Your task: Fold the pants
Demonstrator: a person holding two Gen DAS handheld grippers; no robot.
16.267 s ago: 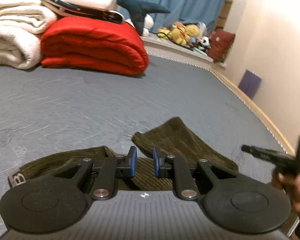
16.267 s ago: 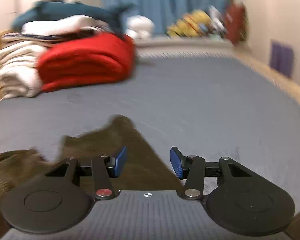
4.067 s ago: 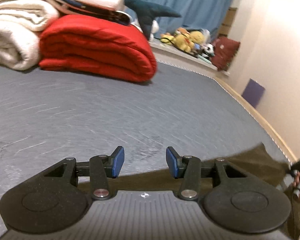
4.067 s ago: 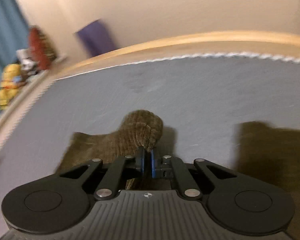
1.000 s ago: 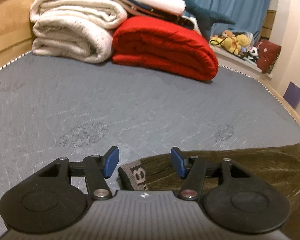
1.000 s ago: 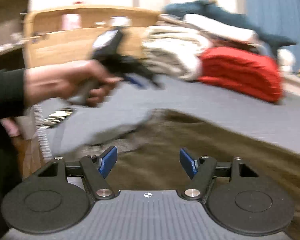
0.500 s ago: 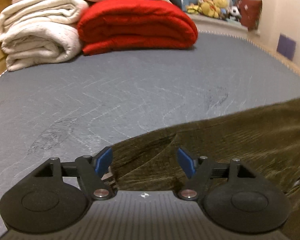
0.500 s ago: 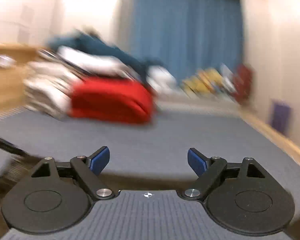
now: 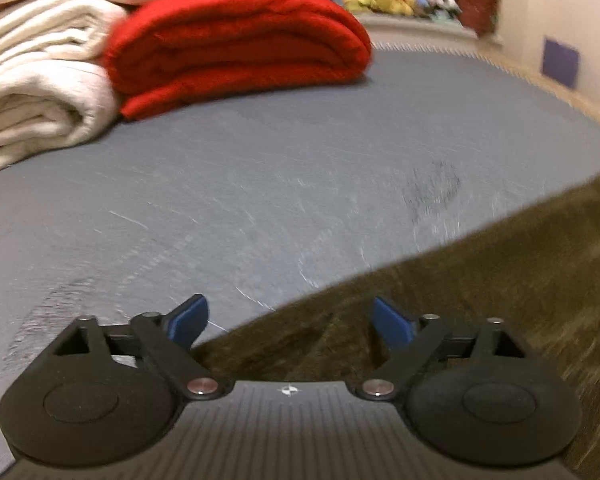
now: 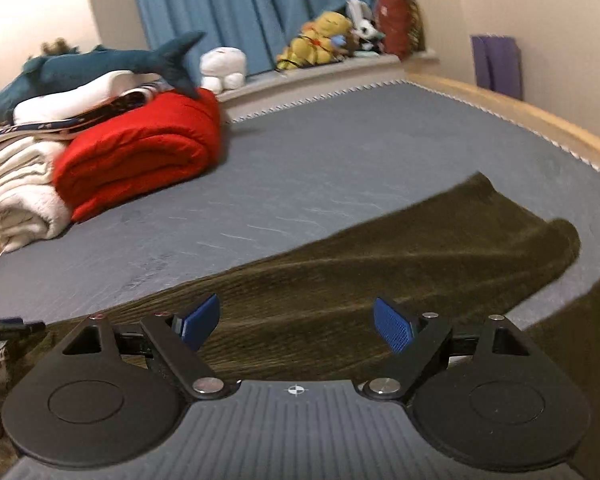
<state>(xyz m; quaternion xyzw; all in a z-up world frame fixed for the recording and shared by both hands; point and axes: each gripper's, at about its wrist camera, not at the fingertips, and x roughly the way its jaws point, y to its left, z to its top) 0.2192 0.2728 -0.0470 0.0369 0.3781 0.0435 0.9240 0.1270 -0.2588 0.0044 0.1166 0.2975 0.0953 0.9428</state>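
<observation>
From the left wrist, the left gripper (image 9: 290,322) hangs low over the near edge of the pants (image 9: 480,280), its blue pads spread wide and its jaws having just opened further, with nothing clamped; the dark corduroy lies flat on the grey mattress (image 9: 260,168) under and ahead of the pads, so I take this as a reach for a fresh hold on that edge, not a carry; the red blanket (image 9: 236,40) and the cream blanket (image 9: 32,92) are stacked well apart at the far end, leaving room for folding. From the right wrist, the right gripper (image 10: 296,324) is likewise wide open and empty above the cloth; one leg runs away to the right toward the wooden bed rail (image 10: 540,116), laid out long, apparently ready to be doubled over.
</observation>
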